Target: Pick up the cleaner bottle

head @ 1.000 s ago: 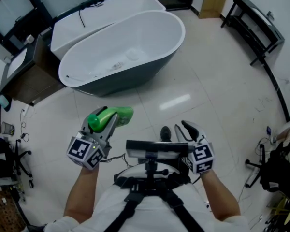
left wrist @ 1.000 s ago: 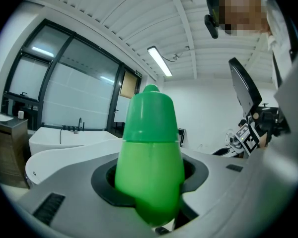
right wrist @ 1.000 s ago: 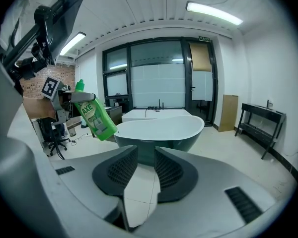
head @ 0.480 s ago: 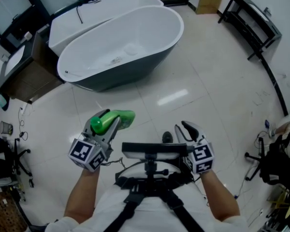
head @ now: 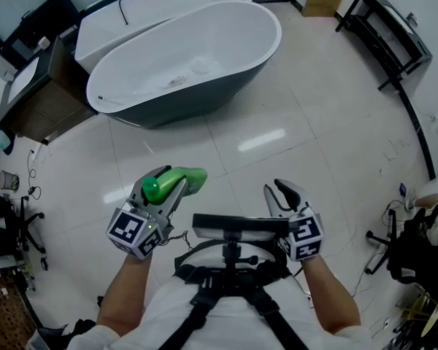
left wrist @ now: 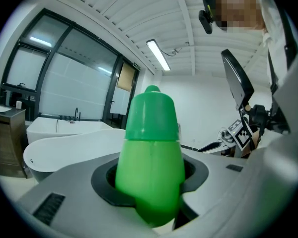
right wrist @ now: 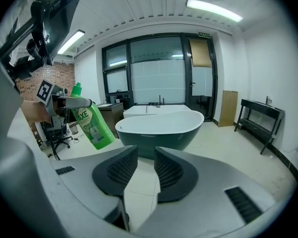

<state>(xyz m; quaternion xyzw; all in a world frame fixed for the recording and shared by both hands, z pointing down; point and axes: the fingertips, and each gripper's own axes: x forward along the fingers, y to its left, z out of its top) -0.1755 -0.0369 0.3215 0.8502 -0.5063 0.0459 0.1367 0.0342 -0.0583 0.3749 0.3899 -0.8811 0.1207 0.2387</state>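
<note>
The tiled floor (head: 314,122) takes up most of the room, and nothing lies on the stretch in front of the person. The dark-sided bathtub (head: 182,71) stands well ahead, with a second, white tub (head: 157,6) just behind it. A black rack (head: 387,31) is set against the far right wall. The person stands facing the tubs with one hand-held gripper in each hand. The left hand-held gripper (head: 168,186) is clenched on the green cleaner bottle (head: 191,179). Its jaws press on both sides of the body, as the left gripper view shows. The bottle hangs in the air at about waist level, clear of the floor and touching nothing but the jaws. In the right gripper view it is tilted with its cap uppermost. The right hand-held gripper (head: 280,195) is held level beside the left one, well apart from the bottle. Its jaws stand a little apart with nothing between them. Judged from this, the pick-up itself appears complete: the bottle is lifted and secured. What is left, if anything, is to keep it steady.
</note>
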